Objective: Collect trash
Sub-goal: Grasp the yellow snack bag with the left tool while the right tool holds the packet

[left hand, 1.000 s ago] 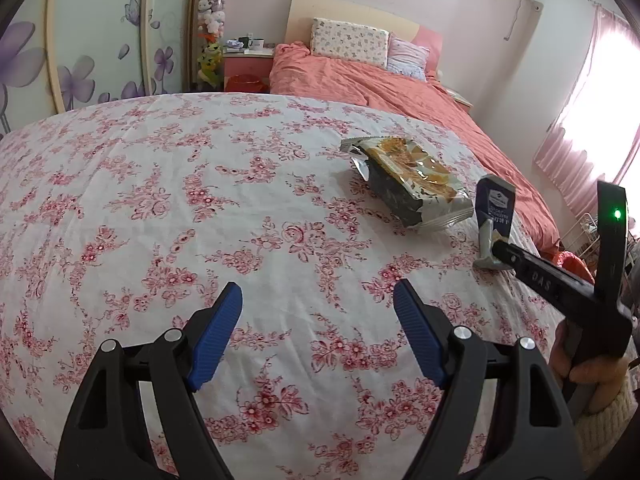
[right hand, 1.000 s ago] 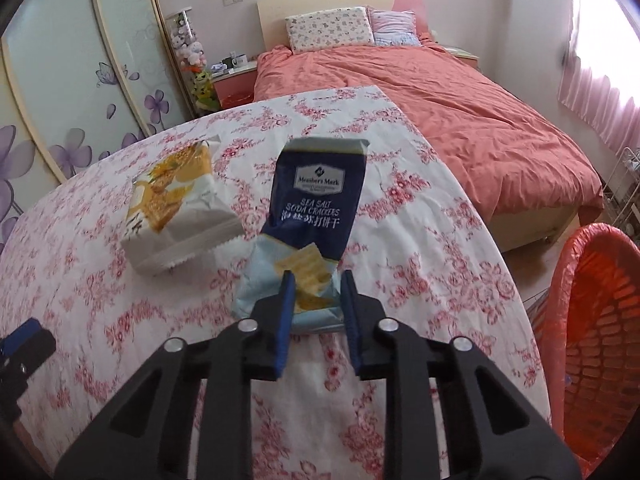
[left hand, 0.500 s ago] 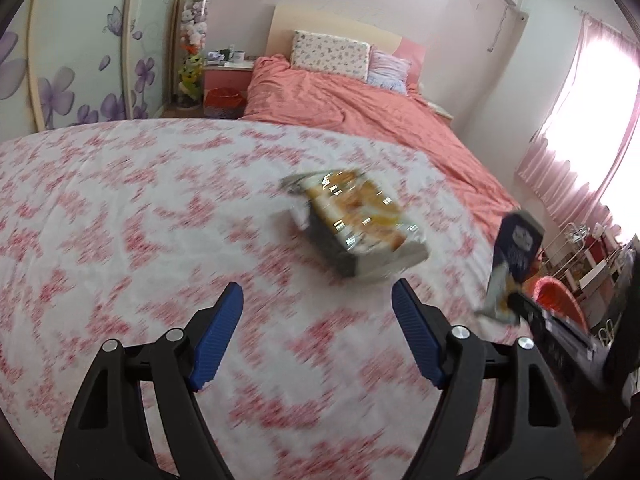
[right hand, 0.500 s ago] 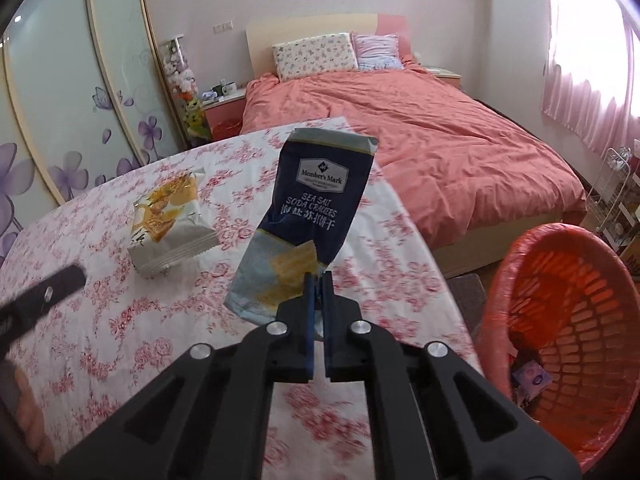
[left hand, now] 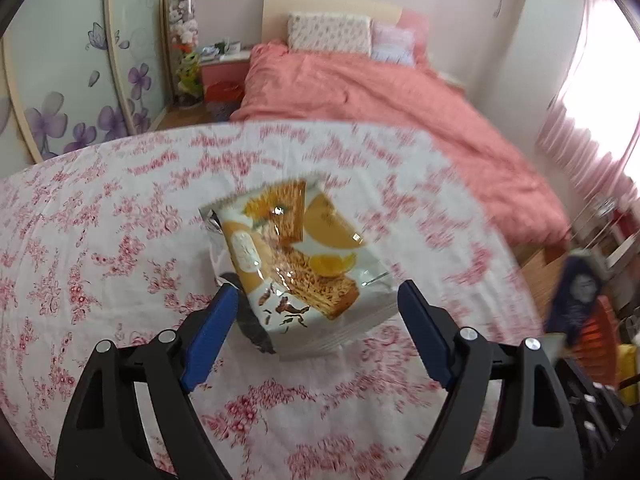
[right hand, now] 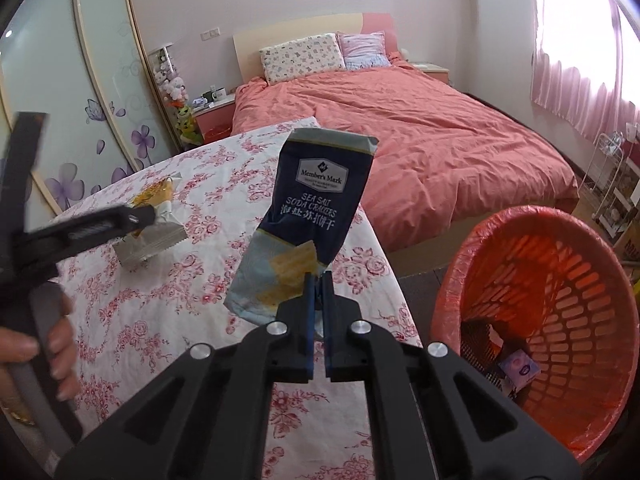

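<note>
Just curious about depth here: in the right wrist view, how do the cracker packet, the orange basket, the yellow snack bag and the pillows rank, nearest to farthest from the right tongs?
1. Soda cracker packet, clamped in the right tongs.
2. Orange basket, low on the right.
3. Yellow snack bag, left on the floral cloth.
4. Pillows, at the bed's head.

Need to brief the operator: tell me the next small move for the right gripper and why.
Probably swing the right gripper rightward over the red basket, then open it. It is shut on the blue cracker wrapper, which hangs above the table edge, and the basket stands just to the right, below. The left gripper is open around the orange snack bag.
</note>
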